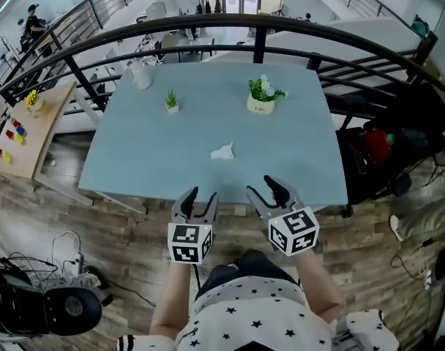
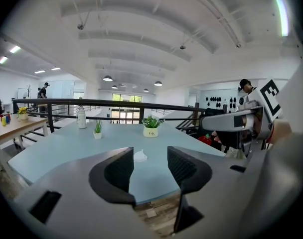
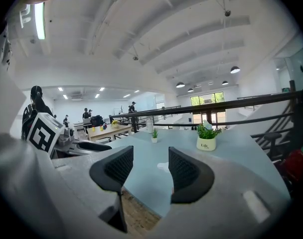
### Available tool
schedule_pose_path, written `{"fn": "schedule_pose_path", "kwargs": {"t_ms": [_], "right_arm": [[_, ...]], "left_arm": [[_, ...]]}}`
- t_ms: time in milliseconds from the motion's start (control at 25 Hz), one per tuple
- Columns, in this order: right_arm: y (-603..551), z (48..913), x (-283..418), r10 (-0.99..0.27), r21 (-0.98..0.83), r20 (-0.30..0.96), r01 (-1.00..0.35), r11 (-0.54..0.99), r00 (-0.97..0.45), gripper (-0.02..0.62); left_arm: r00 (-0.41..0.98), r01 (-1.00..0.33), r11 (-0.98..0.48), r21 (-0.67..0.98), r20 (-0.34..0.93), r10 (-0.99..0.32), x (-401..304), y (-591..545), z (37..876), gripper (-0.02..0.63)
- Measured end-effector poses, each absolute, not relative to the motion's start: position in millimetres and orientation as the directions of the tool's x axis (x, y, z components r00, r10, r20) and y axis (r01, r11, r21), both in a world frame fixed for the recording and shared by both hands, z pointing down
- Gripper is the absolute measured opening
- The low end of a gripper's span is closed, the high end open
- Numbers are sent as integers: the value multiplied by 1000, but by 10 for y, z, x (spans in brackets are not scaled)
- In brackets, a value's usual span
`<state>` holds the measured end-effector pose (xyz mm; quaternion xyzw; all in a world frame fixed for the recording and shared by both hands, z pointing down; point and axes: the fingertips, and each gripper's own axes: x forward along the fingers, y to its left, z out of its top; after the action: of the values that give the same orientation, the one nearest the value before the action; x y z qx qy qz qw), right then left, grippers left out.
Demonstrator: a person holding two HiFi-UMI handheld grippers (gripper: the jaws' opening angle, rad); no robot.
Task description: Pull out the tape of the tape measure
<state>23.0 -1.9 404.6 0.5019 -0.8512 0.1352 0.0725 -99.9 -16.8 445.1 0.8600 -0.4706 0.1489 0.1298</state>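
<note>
Blue-grey bench, head view: the pale bench (image 1: 149,159) stands on a wooden floor (image 1: 127,225), and a dark railing (image 1: 259,22) curves past its far side.
Tape measure, head view: the small white tape measure (image 1: 222,152) lies near the middle of the bench, a little toward the near edge and apart from everything else.
Other things, head view: a leafy plant in a white pot (image 1: 263,98) stands far right, a small plant (image 1: 171,102) far left, and a pale bottle (image 1: 140,74) at the far left corner.
Left gripper, head view: the left gripper (image 1: 199,196) has its tips at the bench's near edge, points across the top, and is well short of the tape measure.
Right gripper, head view: the right gripper (image 1: 266,190) is held just beside the left one, also at the near edge, clear of the tape measure.
Left gripper view: the two dark fingers (image 2: 119,171) stand well apart and grip nothing. The tape measure shows through the gap, untouched on the bench beyond.
Right gripper view: its fingers (image 3: 116,167) are likewise spread and empty. The tape measure is seen between them, out on the bench. The left gripper's marker cube (image 3: 43,131) sits at the left of the picture.
</note>
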Motion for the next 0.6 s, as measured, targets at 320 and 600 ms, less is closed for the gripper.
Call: {"fn": "schedule_pose_path", "kwargs": {"t_ms": [320, 600], "right_arm": [[-508, 4139, 259, -818, -137, 286, -867, 480, -498, 204], [-1034, 4249, 368, -801, -142, 301, -855, 499, -518, 204]], "left_arm": [[523, -836, -544, 76, 413, -746, -965, -647, 4634, 193], [546, -808, -587, 55, 445, -710, -799, -1105, 4824, 193]]}}
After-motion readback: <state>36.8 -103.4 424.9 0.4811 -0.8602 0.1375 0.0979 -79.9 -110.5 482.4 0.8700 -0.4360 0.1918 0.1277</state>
